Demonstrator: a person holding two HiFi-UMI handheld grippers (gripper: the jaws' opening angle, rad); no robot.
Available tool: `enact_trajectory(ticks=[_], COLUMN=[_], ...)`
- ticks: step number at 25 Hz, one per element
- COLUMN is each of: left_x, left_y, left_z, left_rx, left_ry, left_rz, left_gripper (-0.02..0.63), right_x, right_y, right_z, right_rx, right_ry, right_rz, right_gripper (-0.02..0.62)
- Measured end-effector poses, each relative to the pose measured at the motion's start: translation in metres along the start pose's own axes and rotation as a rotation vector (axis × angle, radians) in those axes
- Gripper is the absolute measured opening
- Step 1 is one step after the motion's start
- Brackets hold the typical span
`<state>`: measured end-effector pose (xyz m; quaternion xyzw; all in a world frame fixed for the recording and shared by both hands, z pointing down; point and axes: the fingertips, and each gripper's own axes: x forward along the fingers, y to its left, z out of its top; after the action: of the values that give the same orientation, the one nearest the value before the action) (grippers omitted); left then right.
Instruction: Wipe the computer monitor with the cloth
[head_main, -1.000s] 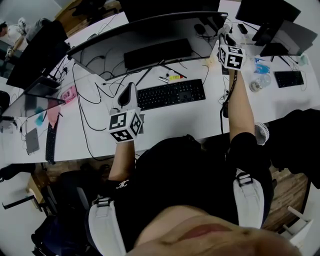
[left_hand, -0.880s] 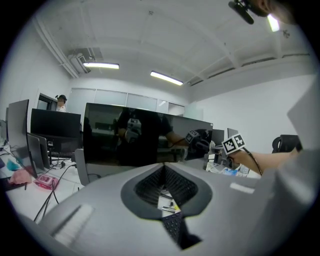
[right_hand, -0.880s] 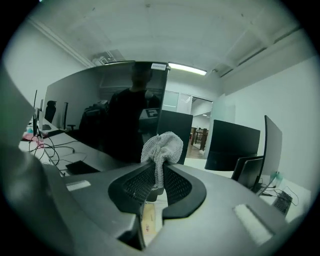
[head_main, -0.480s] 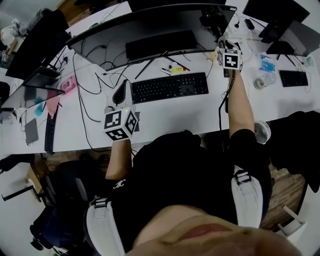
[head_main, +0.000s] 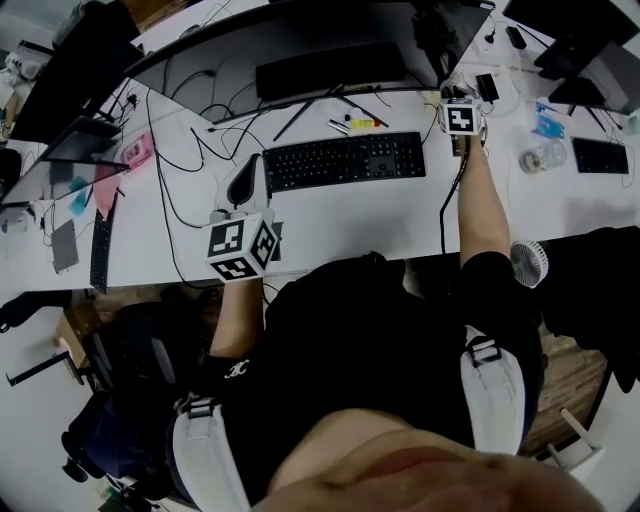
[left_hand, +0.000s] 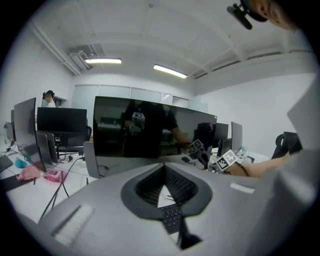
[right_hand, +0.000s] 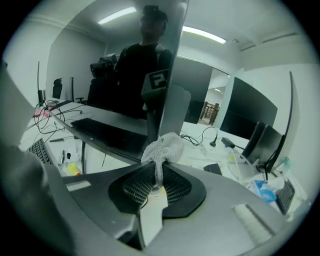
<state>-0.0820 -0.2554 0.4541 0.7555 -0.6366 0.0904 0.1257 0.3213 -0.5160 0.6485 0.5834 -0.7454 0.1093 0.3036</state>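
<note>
1. Containers. One clear plastic bottle (head_main: 541, 157) lies on the white desk (head_main: 380, 225), to the right of your right forearm. Its contents cannot be determined.

2. Right gripper (right_hand: 159, 167). The jaws are clamped on the white cloth (right_hand: 163, 146). The pads pinch a narrow neck of the fabric, and the bunched remainder stands just beyond the jaw tips. The cloth sits at the right end of the curved monitor (left_hand: 150, 127), near its lower edge. Contact with the screen cannot be confirmed.

3. Left gripper (left_hand: 163, 167). The jaw tips meet with nothing between them. You hold this gripper above the desk, left of the black keyboard (head_main: 340, 160) and well apart from the cloth, and it points toward the screen.

4. Surface. Black cables (head_main: 180, 190) trail across the left half of the desk. A small round fan (head_main: 528, 263) sits at the near edge, to your right.

5. Room. This is an office with further monitors on the neighbouring desks. Strip lights (left_hand: 102, 61) run along the ceiling. A person (left_hand: 48, 98) stands at the far left.
</note>
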Motion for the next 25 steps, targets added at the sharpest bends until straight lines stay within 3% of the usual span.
enact_trajectory(ticks=[6,10,15,25], left_x=[-0.009,-0.014,-0.02,-0.041], left_y=[0.016,0.024,0.03,0.064], left_z=[-0.005,-0.005,-0.005,-0.009], left_rx=[-0.078,-0.063,-0.054,-0.059], left_ry=[0.007,0.003,-0.003,-0.018], left_rz=[0.019,0.035,0.045,0.102], left_gripper=[0.054,0.054,0.054,0.054], right_x=[0.01,0.015,0.018,0.021], right_y=[0.012,0.033,0.071,0.13], right_z=[-0.029,-0.038,-0.026,-0.01], right_rx=[0.198,0.244,0.194,0.07], right_ry=[0.061,0.08,0.067,0.068], right_rz=[0.027,0.084,0.167,0.207], right_gripper=[0.041,0.041,0.041,0.041])
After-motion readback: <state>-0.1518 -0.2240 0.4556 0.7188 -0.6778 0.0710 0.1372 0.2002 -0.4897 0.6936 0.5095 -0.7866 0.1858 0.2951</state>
